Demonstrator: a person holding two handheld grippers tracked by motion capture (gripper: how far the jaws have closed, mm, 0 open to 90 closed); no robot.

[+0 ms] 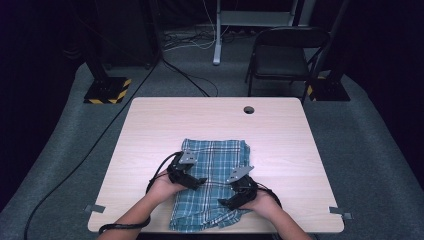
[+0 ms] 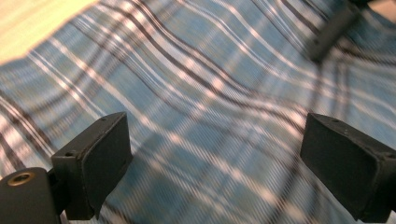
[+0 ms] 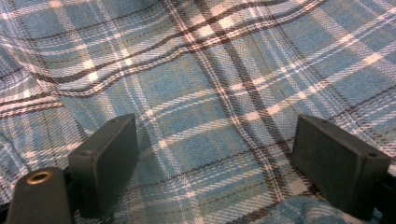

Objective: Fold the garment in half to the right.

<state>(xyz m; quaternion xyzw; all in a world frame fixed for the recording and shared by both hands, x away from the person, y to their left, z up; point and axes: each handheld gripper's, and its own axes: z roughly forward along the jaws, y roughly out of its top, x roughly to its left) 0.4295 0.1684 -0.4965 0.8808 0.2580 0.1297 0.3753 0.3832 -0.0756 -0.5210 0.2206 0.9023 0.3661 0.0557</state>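
While both tongs, left (image 1: 200, 181) and right (image 1: 223, 201), hover released over the blue plaid cloth (image 1: 215, 165), it looks mid-fold. Next they'd probably need to pinch an edge.

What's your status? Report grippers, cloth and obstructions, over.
Left gripper open over the plaid cloth, nothing held. Right gripper open, low over the cloth's near part. Cloth rumpled on the table. Nothing in the way.
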